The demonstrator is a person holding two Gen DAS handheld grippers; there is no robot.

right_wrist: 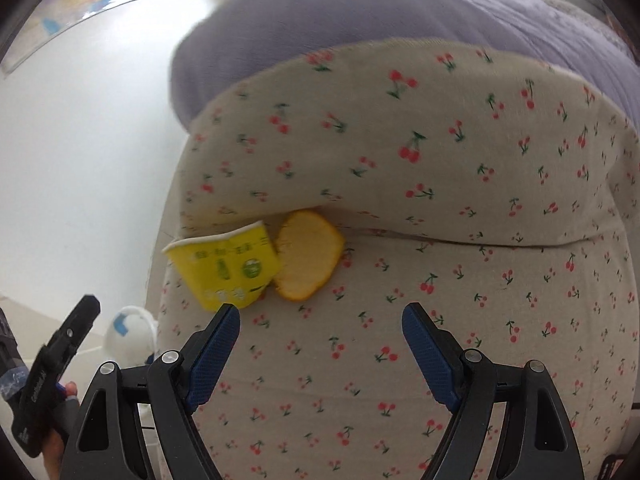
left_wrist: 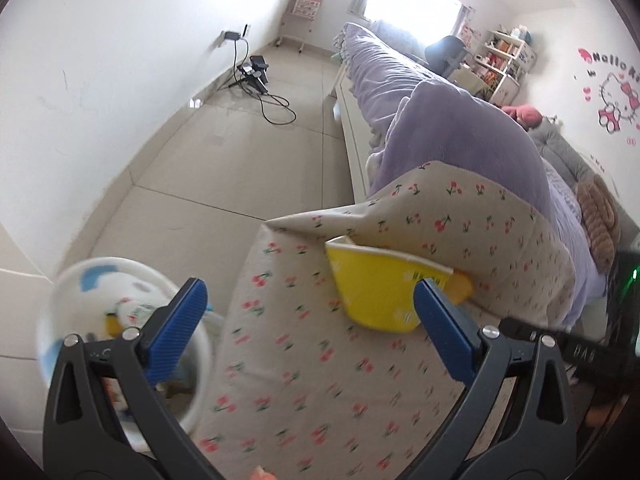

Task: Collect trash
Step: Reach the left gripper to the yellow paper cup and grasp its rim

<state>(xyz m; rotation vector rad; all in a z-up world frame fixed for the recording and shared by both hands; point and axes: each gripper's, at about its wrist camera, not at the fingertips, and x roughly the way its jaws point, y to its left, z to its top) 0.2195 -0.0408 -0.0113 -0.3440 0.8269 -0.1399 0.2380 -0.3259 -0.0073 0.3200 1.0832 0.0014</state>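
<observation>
A crushed yellow paper cup (right_wrist: 222, 267) lies on its side on the cherry-print sheet (right_wrist: 400, 340) near the edge of the bed. It has a white rim and some small green print that is too tiny to read. An orange-yellow sponge-like piece (right_wrist: 308, 256) touches the cup on one side. Both sit tucked right up against a cherry-print pillow (right_wrist: 400, 140), and the pillow hangs a little over them. A purple blanket (right_wrist: 360, 20) is piled behind the pillow.

The right gripper (right_wrist: 321, 312) is spread wide with nothing in it. Its tips are just in front of the cup and the orange piece. The left gripper (left_wrist: 310, 286) is spread wide too and holds nothing. One of its blue fingertips (left_wrist: 426, 286) is in front of the cup.

A white bin (left_wrist: 120, 320) with blue patches stands on the floor beside the bed. There is some trash inside, but it is too blurry to name.

Far off, pink letters on the wall (left_wrist: 608, 66) say "Hello Ki", with a cat picture under them. A black cable (left_wrist: 276, 108) lies on the tiled floor.
</observation>
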